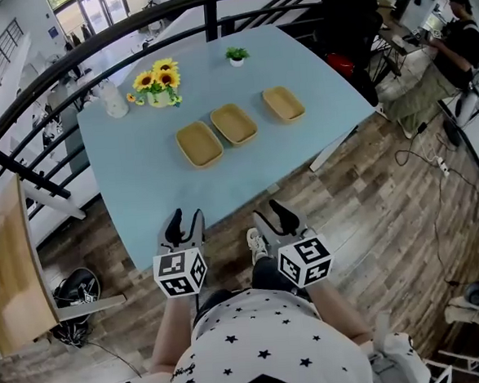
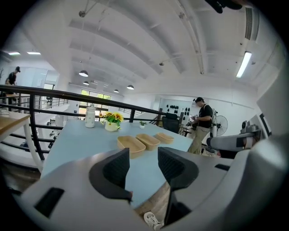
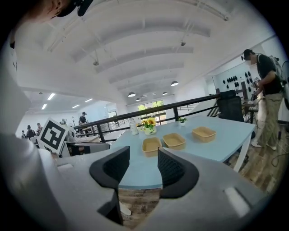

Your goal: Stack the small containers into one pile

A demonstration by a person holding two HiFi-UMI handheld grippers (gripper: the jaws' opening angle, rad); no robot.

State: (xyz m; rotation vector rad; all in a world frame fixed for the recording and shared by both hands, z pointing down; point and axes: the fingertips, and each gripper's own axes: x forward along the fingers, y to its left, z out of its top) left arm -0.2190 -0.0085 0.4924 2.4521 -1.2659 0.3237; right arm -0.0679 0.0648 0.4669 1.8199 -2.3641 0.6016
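- Left gripper (image 1: pixel 185 225): held short of the near table edge, over the wooden floor. In the left gripper view its jaws stand moderately apart and grip nothing; only tabletop and floor show through the gap.
- Right gripper (image 1: pixel 273 218): level with the left one and near it, also short of the table. Its jaws are parted to about the same width, with nothing in their hold.
- Hidden: the hands on both grippers are covered by the marker cubes (image 1: pixel 180 273) and the person's star-print shirt (image 1: pixel 267 348).
- Print: the cubes bear only black-and-white square patterns, not lettering. Any label on the white bottle (image 1: pixel 114 99) is too small to read.
- Shoe (image 1: pixel 256 243): partly seen between the grippers, the rest under the body.
- Table (image 1: pixel 133 186): light blue; its legs are mostly out of sight.
- Small containers: three tan oblong trays, left (image 1: pixel 199 143), middle (image 1: pixel 234 123) and right (image 1: pixel 283 103), mid-table, well apart from both grippers. They sit open side up in a row slanting away to the right, not touching, unstacked. Each long axis runs near-to-far, across the row.
- Sunflower pot (image 1: pixel 157 82) and small green plant (image 1: pixel 237 57): beyond the trays, toward the far edge.
- Black railing (image 1: pixel 90 43): curves behind the table.
- Bystander (image 1: pixel 458 40): far right, cut by the frame edge.
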